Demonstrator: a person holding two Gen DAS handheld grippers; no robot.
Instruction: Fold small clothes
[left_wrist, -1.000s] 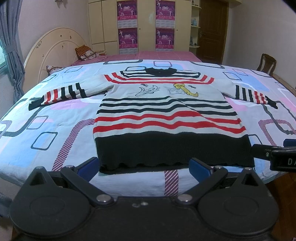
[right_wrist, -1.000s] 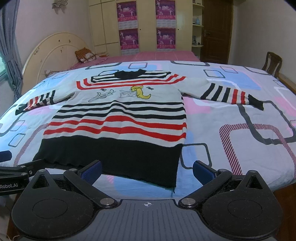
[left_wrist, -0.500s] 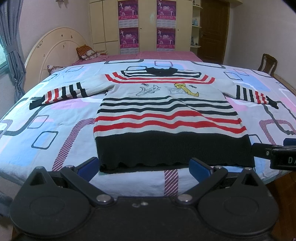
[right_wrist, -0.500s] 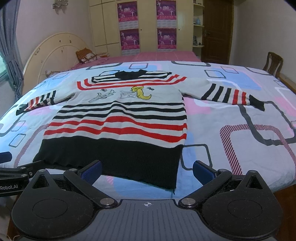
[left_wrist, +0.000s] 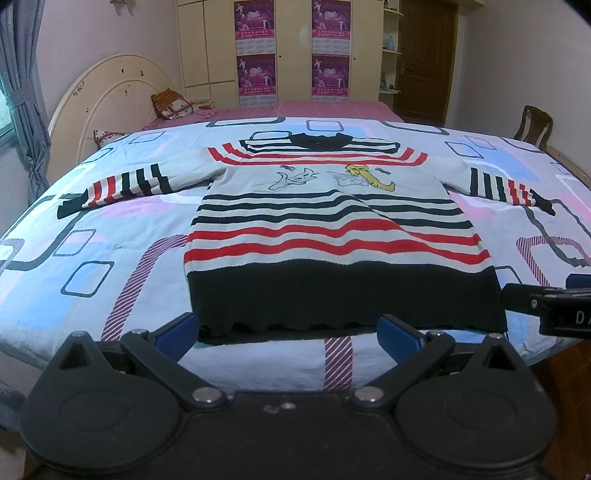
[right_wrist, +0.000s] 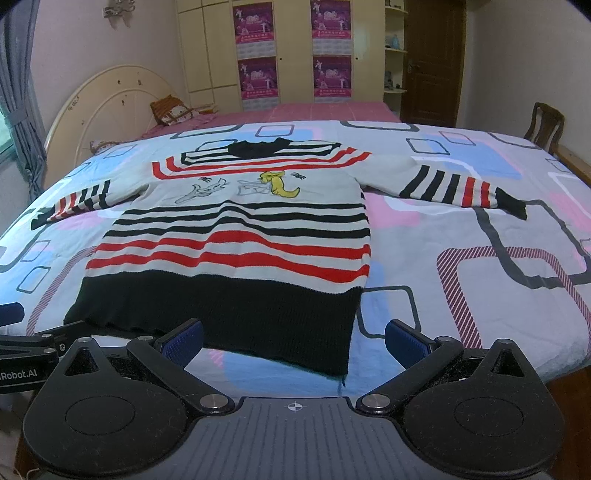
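- The striped sweater (left_wrist: 332, 236) lay flat on the bed (left_wrist: 110, 258), sleeves spread, its black hem just ahead of both claws.
- The left claw (left_wrist: 288, 330) was spread wide and held nothing, its blue pads (left_wrist: 177, 330) just short of the hem.
- The right claw (right_wrist: 293, 338) was likewise wide open and empty, facing the hem's right corner.
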